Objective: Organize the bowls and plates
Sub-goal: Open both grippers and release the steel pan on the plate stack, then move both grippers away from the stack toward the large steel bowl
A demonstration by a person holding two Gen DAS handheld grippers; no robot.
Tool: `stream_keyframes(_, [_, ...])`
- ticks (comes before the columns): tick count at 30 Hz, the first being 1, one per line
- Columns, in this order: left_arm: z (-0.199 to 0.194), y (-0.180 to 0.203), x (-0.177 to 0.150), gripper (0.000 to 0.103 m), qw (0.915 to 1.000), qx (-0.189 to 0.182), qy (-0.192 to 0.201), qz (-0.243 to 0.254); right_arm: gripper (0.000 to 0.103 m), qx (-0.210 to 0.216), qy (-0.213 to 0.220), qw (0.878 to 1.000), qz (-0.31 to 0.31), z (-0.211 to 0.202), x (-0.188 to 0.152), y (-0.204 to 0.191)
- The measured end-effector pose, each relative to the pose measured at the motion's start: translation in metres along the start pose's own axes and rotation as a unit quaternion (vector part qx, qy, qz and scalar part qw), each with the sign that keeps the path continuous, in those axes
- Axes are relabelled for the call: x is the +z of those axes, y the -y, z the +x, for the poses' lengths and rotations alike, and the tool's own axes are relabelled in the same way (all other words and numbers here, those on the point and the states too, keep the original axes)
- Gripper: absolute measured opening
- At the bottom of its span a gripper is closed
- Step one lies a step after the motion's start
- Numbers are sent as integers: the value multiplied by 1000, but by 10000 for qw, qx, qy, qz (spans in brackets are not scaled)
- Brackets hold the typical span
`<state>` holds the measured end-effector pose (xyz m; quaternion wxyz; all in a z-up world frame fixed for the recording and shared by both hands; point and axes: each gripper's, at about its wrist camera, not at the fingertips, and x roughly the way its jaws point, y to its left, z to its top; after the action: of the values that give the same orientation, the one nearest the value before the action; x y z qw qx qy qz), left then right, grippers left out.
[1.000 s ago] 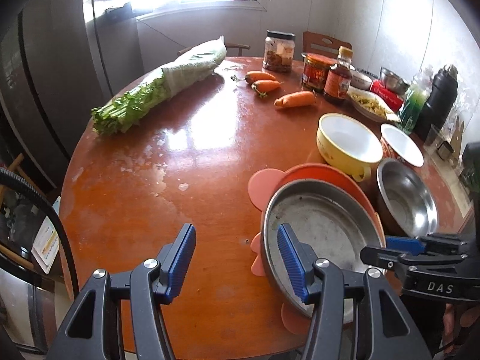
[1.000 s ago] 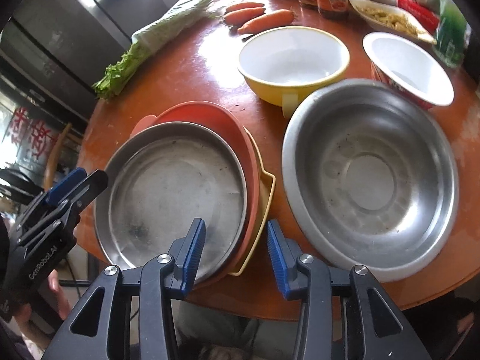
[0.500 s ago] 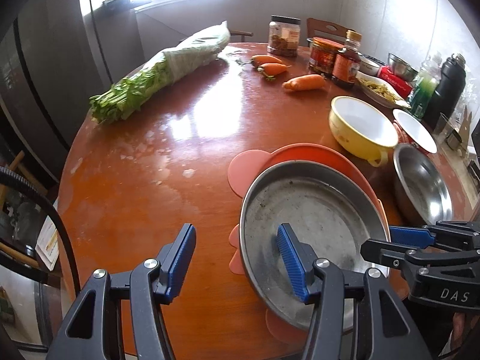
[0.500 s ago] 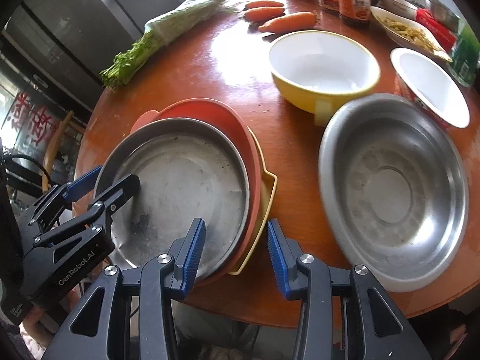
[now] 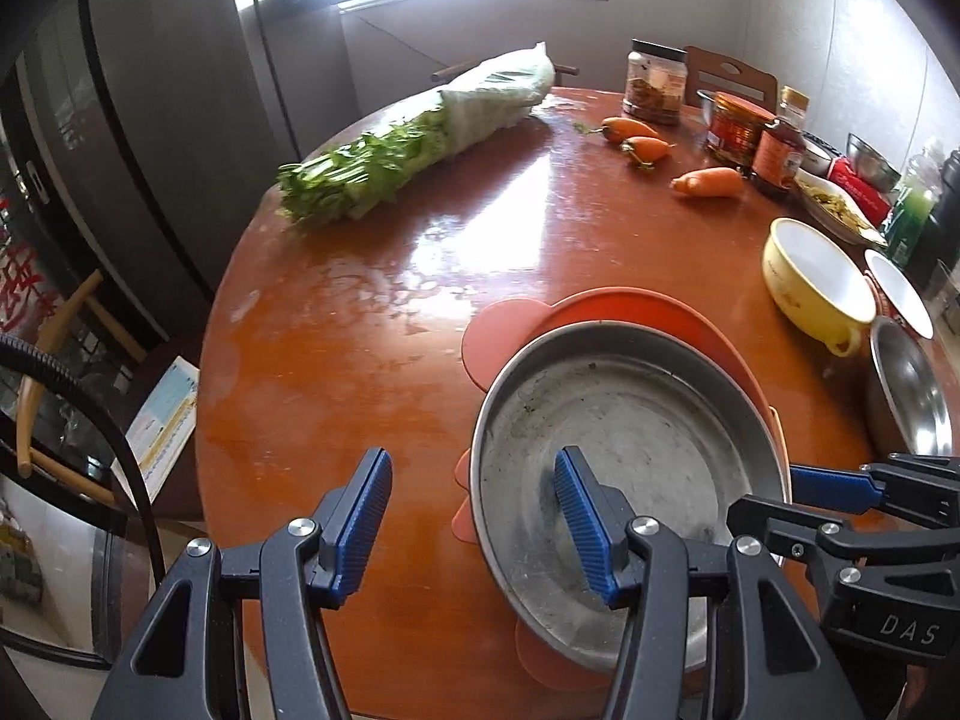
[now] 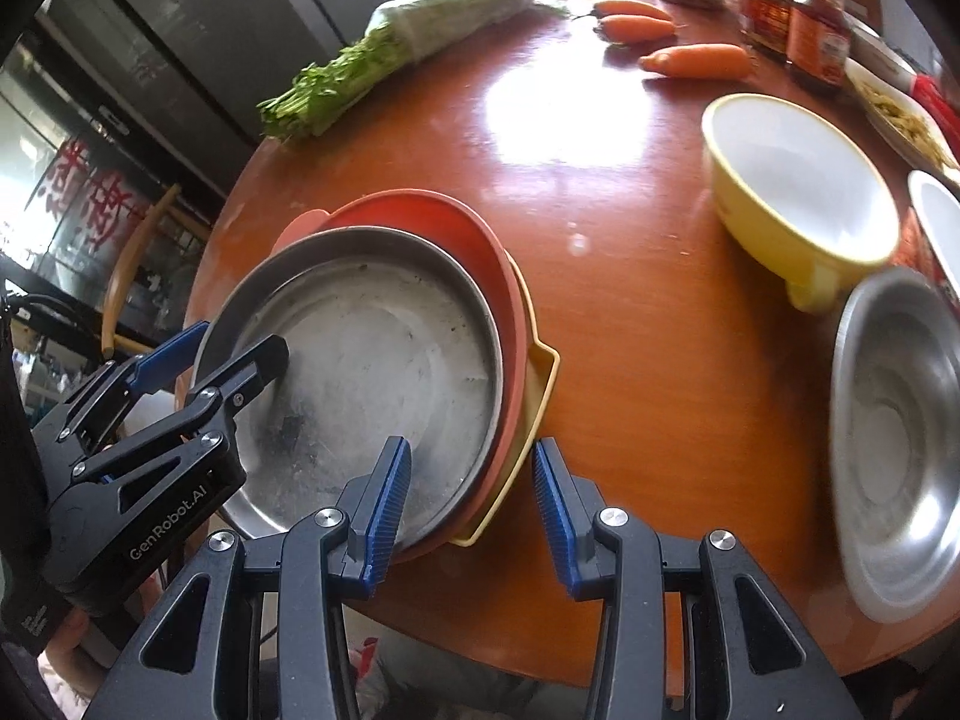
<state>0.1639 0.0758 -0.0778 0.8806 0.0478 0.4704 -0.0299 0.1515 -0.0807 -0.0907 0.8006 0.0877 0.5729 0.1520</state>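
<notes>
Stack of plates at the near edge of the counter [image 6: 630, 312], taken here as the landmark: steel plate [image 6: 372, 372] on top, orange plate [image 6: 480, 252] beneath, yellow tray [image 6: 540, 384] at the bottom. Right of the stack, well apart — yellow bowl [image 6: 798, 180], white bowl [image 6: 936, 228] and steel bowl [image 6: 894, 432], none nested yet.

Left tongs [image 5: 474, 525] open, straddling the stack's left rim, one finger over the steel plate, the other outside; no pad seen pressing. Right tongs [image 6: 474, 504] open too, astride the stack's right rim, holding nothing.

Risks, as a judgement:
- Uneven squeeze from the two sides — likely to tilt the stack and slide the steel plate off the orange one.
- Grip catching only the top rim: lower plates left behind or dragged.
- Stack close to the counter edge, so a push toward the person could tip it off.
- Slick steel under the pads, prone to slipping.
</notes>
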Motion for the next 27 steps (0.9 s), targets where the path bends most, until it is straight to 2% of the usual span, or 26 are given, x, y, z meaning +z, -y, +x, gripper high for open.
stream_keyframes(7, [2, -13, 1, 56, 9999, 52, -9, -98, 44, -40, 1, 9999, -92, 10, 10, -13])
stream_keyframes(14, [1, -25, -1, 58, 9995, 67, 44, -316, 44, 96, 52, 9999, -66, 12, 9, -14])
stream_keyframes(18, [-10, -35, -7, 58, 9978, 312, 278, -514, 46, -23, 358, 9992, 152, -10, 1, 5])
stream_keyframes(21, [-25, -50, -9, 59, 9951, 113, 525, -826, 46, 155, 565, 9979, 280, -36, -4, 21])
stream_keyframes(25, [-35, -56, -7, 60, 9938, 155, 639, -895, 47, 16, 850, 9956, 399, -61, -8, 38])
stream_keyframes(27, [-35, -54, -6, 60, 9944, 138, 633, -829, 47, 84, 934, 9944, 479, -70, -11, 46])
